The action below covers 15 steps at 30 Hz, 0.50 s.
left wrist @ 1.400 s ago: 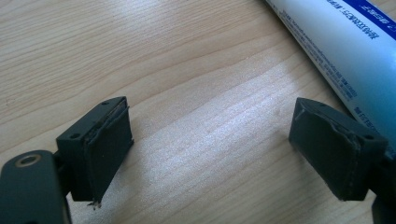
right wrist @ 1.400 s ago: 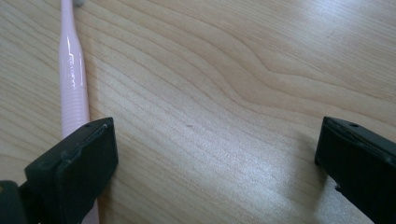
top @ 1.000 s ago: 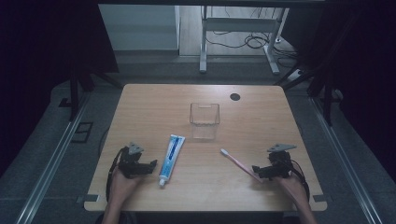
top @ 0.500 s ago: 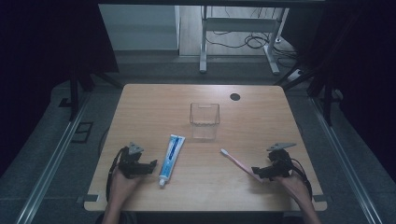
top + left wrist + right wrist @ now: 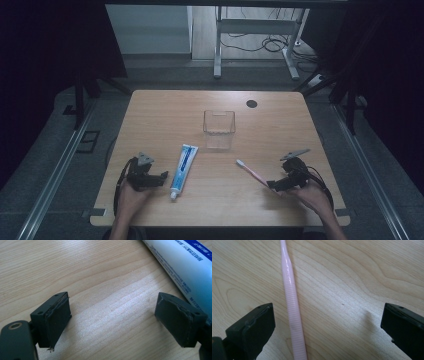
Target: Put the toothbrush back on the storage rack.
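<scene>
Two wide-spread grippers, your left gripper (image 5: 161,178) beside the toothpaste tube (image 5: 183,163), your right gripper (image 5: 274,184) straddling the pink toothbrush (image 5: 252,172), on a pale wooden table (image 5: 160,120); dim grey floor (image 5: 165,72), probably carpet, surrounds it.

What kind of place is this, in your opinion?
Probably a lab or workshop set up for recording, not a home: a bare wooden table with a cable hole, loose cables on the floor behind it, and dark curtains around.
</scene>
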{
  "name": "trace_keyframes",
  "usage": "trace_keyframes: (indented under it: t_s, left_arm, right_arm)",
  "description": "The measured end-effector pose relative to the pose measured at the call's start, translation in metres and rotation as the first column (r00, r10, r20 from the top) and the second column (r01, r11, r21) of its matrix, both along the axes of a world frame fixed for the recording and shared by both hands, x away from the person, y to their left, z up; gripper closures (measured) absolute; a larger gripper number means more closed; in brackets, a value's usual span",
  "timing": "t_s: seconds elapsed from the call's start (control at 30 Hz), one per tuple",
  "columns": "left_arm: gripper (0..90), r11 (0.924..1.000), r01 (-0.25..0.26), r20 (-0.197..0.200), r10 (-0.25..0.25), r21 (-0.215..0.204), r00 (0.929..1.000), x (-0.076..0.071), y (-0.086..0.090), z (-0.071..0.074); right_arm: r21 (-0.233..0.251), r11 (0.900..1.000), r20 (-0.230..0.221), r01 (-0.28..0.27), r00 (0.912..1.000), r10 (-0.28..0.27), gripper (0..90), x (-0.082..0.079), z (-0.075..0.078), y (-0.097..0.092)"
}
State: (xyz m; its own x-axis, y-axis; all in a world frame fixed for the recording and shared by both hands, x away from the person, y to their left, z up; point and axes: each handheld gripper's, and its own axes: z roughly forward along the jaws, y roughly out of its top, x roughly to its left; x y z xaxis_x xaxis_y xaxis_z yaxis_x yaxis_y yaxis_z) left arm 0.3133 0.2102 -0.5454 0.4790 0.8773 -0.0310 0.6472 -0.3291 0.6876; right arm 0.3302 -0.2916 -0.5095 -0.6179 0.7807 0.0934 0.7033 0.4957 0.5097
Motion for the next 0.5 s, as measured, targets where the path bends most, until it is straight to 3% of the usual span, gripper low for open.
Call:
trace_keyframes:
  t_s: [0.27, 0.5]
  left_arm:
    - [13.2, 1.0, 0.001, 0.0, -0.001, 0.001, 1.0, 0.0, 0.0, 0.0]
    - [13.2, 1.0, 0.001, 0.0, -0.001, 0.001, 1.0, 0.0, 0.0, 0.0]
  right_arm:
    - [-0.048, 0.9975, -0.031, -0.051, 0.9983, 0.049, 0.0, 0.004, 0.004, 0.013]
    - [-0.072, 0.9949, -0.049, -0.071, 0.9965, 0.067, 6.8, 0.01, 0.008, 0.021]
